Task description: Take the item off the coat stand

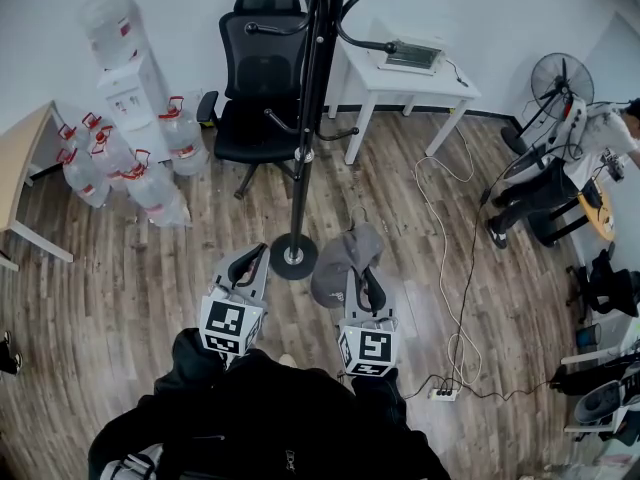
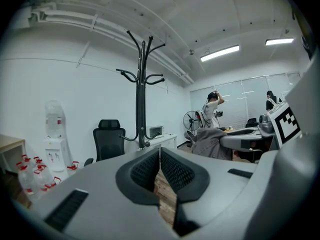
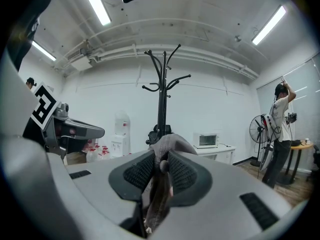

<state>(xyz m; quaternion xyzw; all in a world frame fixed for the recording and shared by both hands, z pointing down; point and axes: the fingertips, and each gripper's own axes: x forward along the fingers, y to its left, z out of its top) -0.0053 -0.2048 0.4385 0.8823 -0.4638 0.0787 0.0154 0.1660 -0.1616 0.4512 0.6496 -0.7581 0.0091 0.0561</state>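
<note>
The black coat stand [image 1: 305, 118] rises from its round base on the wood floor, and its hooks look bare. My right gripper [image 1: 362, 273] is shut on a grey cap [image 1: 340, 260], held just right of the stand's base and clear of the hooks. In the right gripper view the cap [image 3: 170, 141] is pinched between the pads of my right gripper [image 3: 161, 166], with the stand [image 3: 162, 94] straight ahead. My left gripper [image 1: 252, 260] is shut with nothing in it, left of the base. In the left gripper view its jaws [image 2: 159, 156] meet at the tips, and the cap [image 2: 210, 141] shows to the right.
A black office chair [image 1: 255, 88] stands behind the stand. A water dispenser [image 1: 125, 68] and several water bottles [image 1: 130, 168] are at the left. A white table [image 1: 400, 73], a fan [image 1: 560, 78] and a person [image 1: 560, 183] are at the right. A cable and power strip [image 1: 445, 393] lie on the floor.
</note>
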